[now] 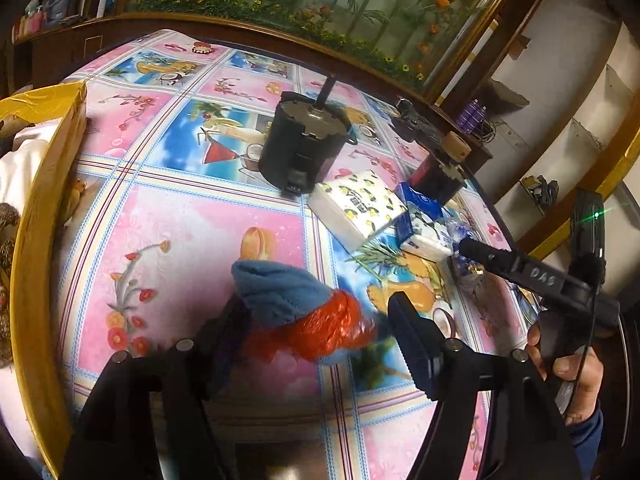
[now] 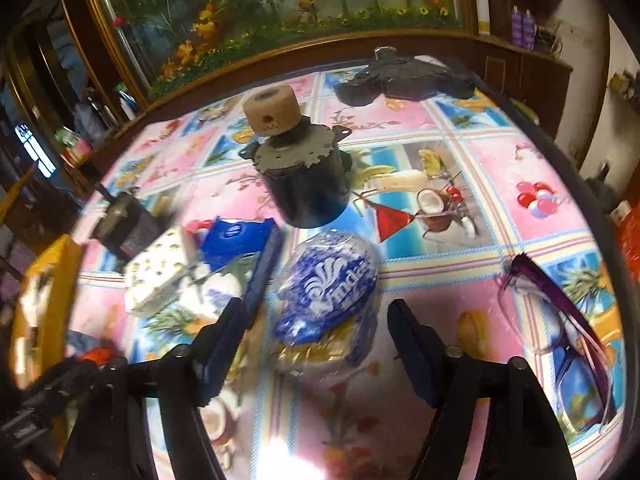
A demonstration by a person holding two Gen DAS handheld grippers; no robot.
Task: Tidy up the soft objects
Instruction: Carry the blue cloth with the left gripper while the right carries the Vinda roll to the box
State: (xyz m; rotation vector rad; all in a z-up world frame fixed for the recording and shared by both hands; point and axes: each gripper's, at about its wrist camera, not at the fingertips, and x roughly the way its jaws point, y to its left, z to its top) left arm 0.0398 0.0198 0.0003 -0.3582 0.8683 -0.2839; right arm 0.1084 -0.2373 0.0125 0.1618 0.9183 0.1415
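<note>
A yellow taped box (image 1: 44,184) at the table's left edge held white cloth. The left gripper (image 1: 312,336) hung spread above a fuzzy blue cloth bundled with crinkly red plastic (image 1: 312,312) on the glossy tablecloth (image 1: 168,272). The right gripper (image 2: 316,344) stood released around a round, plastic-wrapped tissue pack (image 2: 328,296)

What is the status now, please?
Left gripper at blue cloth, grip unclear. Right gripper open around tissue pack. Motor just behind.
</note>
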